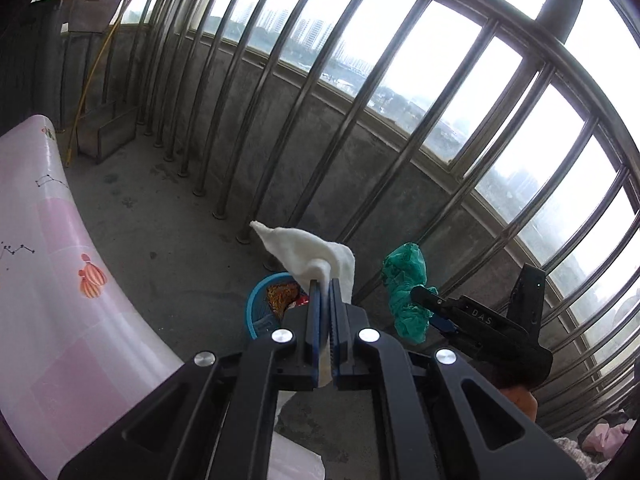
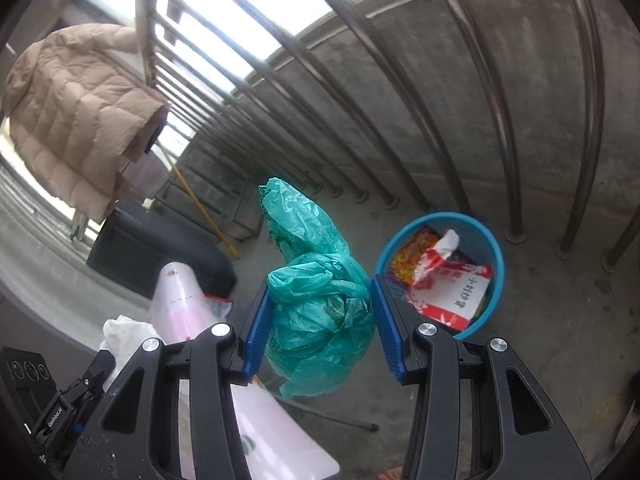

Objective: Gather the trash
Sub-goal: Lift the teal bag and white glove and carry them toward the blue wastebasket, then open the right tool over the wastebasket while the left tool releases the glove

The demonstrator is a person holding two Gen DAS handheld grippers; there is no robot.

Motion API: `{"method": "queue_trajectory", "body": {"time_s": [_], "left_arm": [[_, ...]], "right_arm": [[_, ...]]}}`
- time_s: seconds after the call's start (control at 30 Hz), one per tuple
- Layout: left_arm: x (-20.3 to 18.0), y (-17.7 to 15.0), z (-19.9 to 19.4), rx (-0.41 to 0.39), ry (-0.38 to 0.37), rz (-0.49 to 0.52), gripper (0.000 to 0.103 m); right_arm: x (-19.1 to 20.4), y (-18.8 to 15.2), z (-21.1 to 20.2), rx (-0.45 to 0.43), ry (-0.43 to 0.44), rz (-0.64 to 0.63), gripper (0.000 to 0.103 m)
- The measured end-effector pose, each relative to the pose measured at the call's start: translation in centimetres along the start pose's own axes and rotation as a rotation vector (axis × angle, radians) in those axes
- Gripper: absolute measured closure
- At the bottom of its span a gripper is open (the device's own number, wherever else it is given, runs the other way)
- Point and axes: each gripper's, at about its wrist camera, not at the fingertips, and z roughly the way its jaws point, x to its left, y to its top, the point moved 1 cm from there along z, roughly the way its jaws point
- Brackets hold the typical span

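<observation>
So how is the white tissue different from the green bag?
The white tissue is soft, matte and fairly flat; the green bag is shiny, crinkly plastic, bunched into a puffy lump. The tissue is pinched in the left gripper, whose jaws are almost shut; the bag sits in the right gripper, whose jaws stand much wider around it. Both are held up in the air near the blue basket.

On a concrete balcony: two handheld grippers, the left gripper point(image 1: 325, 286) and the right gripper point(image 2: 320, 300), one white tissue point(image 1: 308, 254) and one crumpled green plastic bag point(image 2: 316, 280). One blue basket point(image 2: 494, 252), lower right, holds several wrappers. One beige puffer jacket point(image 2: 76, 120) hangs upper left; one pink table point(image 1: 52, 280) stands lower left.
</observation>
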Motion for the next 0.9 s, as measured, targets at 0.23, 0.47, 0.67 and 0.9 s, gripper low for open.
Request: {"method": "queue_trajectory", "body": {"time_s": [0.23,0.47,0.67,0.9], "left_arm": [[-1.4,1.3,9.3,0.130,-0.002,0.031,0.100],[-2.0,2.8,15.4,0.181,0.046,0.064,0.100],[-3.4,4.0,19.2,0.200,0.049,0.094,0.100],[-2.7,3.9,22.8,0.272,-0.002,0.015,0.048]], "right_arm": [[-6.1,-0.2,3.6,0.061,-0.084,0.182,0.058],[-10.0,-0.8,6.1,0.116,-0.122,0.334,0.058],[-12.8,-0.7,8.9,0.136,-0.110,0.517,0.058],[-16.5,-1.4,14.4,0.198,-0.082,0.720,0.040]]}}
